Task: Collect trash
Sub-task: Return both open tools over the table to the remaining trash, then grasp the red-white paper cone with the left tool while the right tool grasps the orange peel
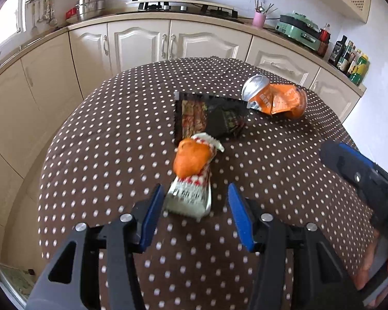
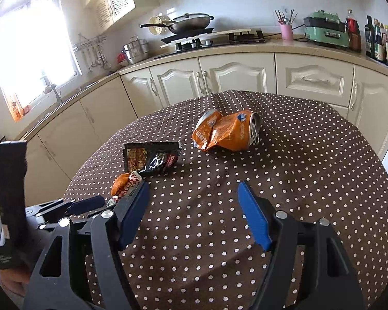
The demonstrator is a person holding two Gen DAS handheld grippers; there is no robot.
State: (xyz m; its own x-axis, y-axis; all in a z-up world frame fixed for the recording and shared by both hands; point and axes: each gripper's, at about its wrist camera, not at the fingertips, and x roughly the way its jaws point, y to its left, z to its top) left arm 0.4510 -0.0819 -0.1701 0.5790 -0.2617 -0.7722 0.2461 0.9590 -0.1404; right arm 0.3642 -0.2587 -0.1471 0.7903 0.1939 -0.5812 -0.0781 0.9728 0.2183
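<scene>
Lying between the spread fingers of the left hand-held gripper (image 1: pixel 194 193), the white wrapper (image 1: pixel 191 193) sits ungrasped near the desk's (image 1: pixel 90 155) near edge; right hand-held gripper (image 2: pixel 194 196) wide open, empty

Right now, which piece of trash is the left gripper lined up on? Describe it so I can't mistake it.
On the polka-dot table, the red-and-white checked wrapper lies between the open left gripper fingers. An orange peel sits on it, unlike the black packet and crushed orange can beyond.

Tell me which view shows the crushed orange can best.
The right wrist view: the crushed orange can lies unobstructed near the centre. The left wrist view shows it farther off, its end partly behind the black snack wrapper.
</scene>
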